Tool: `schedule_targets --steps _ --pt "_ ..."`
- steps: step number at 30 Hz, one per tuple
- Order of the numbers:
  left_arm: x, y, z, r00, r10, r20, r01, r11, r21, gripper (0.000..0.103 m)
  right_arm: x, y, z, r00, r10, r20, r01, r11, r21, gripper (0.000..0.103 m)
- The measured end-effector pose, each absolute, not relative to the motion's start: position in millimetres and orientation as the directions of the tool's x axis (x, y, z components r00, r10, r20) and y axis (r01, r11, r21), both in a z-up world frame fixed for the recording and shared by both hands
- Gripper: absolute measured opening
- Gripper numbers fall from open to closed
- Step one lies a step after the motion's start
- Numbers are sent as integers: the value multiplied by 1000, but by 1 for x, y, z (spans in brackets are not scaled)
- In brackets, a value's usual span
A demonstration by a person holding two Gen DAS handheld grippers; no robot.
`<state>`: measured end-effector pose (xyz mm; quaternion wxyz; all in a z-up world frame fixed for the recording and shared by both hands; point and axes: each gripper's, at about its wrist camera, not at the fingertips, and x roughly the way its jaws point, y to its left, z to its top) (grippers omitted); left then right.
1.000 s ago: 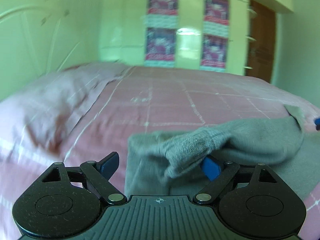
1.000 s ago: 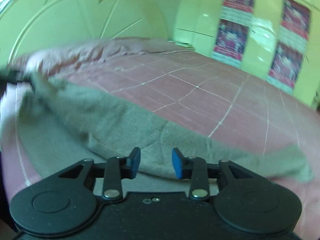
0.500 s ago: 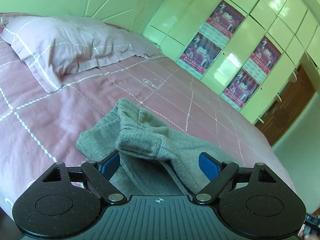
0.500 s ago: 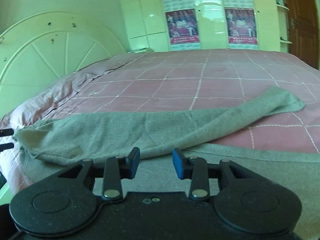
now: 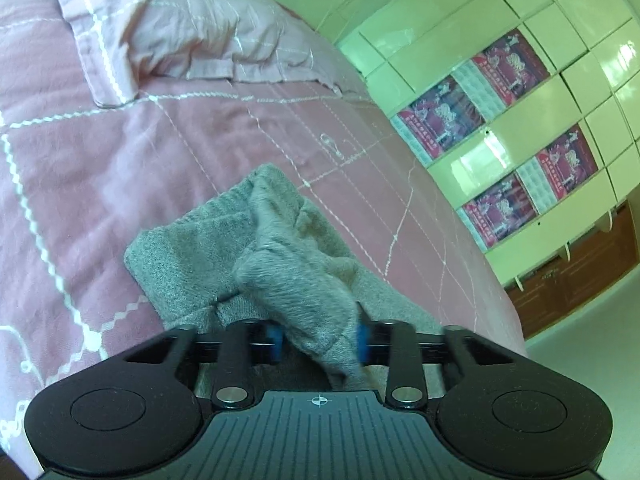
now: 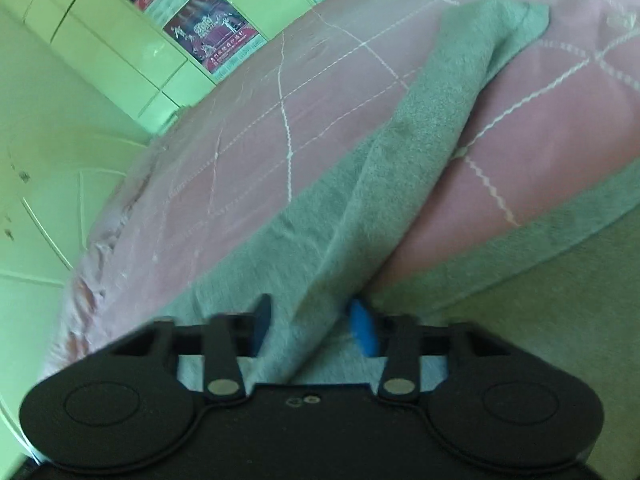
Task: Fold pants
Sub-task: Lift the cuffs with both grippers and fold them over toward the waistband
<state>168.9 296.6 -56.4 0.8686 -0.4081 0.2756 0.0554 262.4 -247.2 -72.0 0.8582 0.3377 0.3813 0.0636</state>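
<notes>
Grey fleece pants [image 5: 280,256] lie on a pink quilted bed. In the left wrist view my left gripper [image 5: 318,340] is shut on a bunched fold of the waist end, with cloth filling the gap between the blue pads. In the right wrist view my right gripper [image 6: 314,324] is shut on a raised fold of the grey pants [image 6: 424,128]. One leg runs from it up to the far right. A second leg lies flat along the lower right.
A pink pillow [image 5: 180,28] lies at the head of the bed [image 5: 80,168]. Pale green wardrobe doors with posters [image 5: 500,128] stand beyond the bed. A brown wooden door [image 5: 580,280] is at the right. The green headboard [image 6: 36,208] is at the left.
Both grippers were open around the cloth and have now closed on it. The left gripper's jaws narrowed onto the waist fold. Both views have tilted, and the cloth rises at each gripper.
</notes>
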Motion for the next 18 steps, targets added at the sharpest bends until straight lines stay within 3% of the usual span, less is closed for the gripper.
schedule_targets --steps 3,6,8,10,11,13,16,18 --pt "195 312 -38 868 -198 -455 -220 668 -711 25 251 -248 -40 774 384 -503 16 783 621 0" --pt "204 330 6 932 -286 -222 16 647 -763 25 208 -250 14 863 408 -299 -162 783 601 0" --pt "196 339 13 926 -347 -146 114 629 -769 25 170 -258 23 871 438 -224 -236 771 591 0" --pt "181 347 -2 912 -360 -195 104 666 -739 25 137 -262 2 853 463 -243 -249 768 590 0" --pt "176 353 -22 893 -346 -287 32 686 -727 25 126 -258 -22 819 482 -311 -242 782 575 0" --pt "183 352 -64 790 -274 -549 -154 777 -610 25 131 -242 -76 691 457 -559 -141 845 517 0" --pt "177 346 -76 815 -248 -524 -178 754 -632 25 128 -241 -96 708 446 -547 -80 821 566 0" --pt "181 341 -71 819 -231 -525 -188 756 -626 25 128 -239 -87 714 446 -540 -86 821 564 11"
